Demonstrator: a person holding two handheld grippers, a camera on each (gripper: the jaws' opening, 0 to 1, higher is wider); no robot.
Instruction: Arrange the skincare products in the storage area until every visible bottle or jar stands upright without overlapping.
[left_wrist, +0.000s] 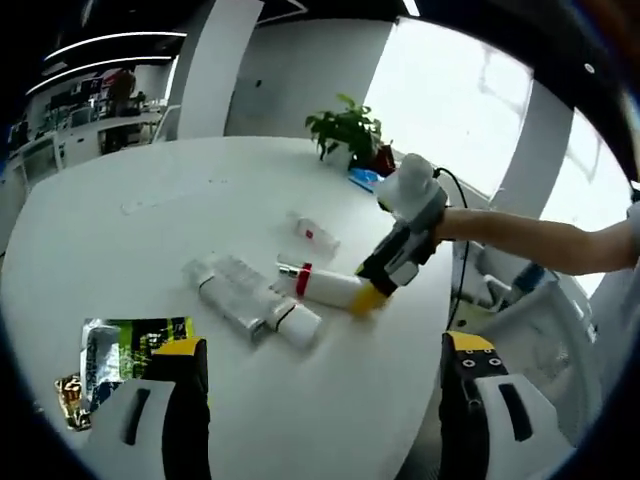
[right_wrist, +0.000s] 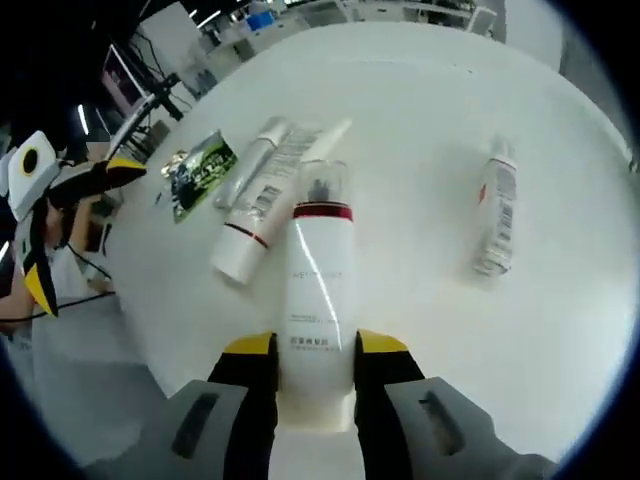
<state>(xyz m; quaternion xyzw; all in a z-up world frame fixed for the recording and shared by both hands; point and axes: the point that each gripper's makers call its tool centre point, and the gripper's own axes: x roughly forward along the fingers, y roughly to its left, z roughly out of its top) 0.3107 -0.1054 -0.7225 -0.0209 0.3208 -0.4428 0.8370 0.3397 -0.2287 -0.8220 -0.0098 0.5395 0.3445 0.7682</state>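
A white bottle (right_wrist: 318, 285) with a red band and a clear cap lies on the white table (right_wrist: 430, 90), and my right gripper (right_wrist: 317, 346) is shut on its base end. From the left gripper view, that right gripper (left_wrist: 368, 297) holds the same bottle (left_wrist: 330, 288) at the middle of the table. Beside it lie two white tubes (right_wrist: 252, 228) (right_wrist: 292, 148) side by side, flat on the table. A small clear bottle (right_wrist: 497, 212) with a red label lies apart to the right. My left gripper (left_wrist: 324, 345) hangs open over the near table edge, holding nothing.
A green foil sachet (left_wrist: 135, 348) lies near my left jaw, also at the left in the right gripper view (right_wrist: 200, 170). A potted plant (left_wrist: 350, 130) and a blue item stand at the far edge. A person's forearm (left_wrist: 540, 240) reaches in from the right.
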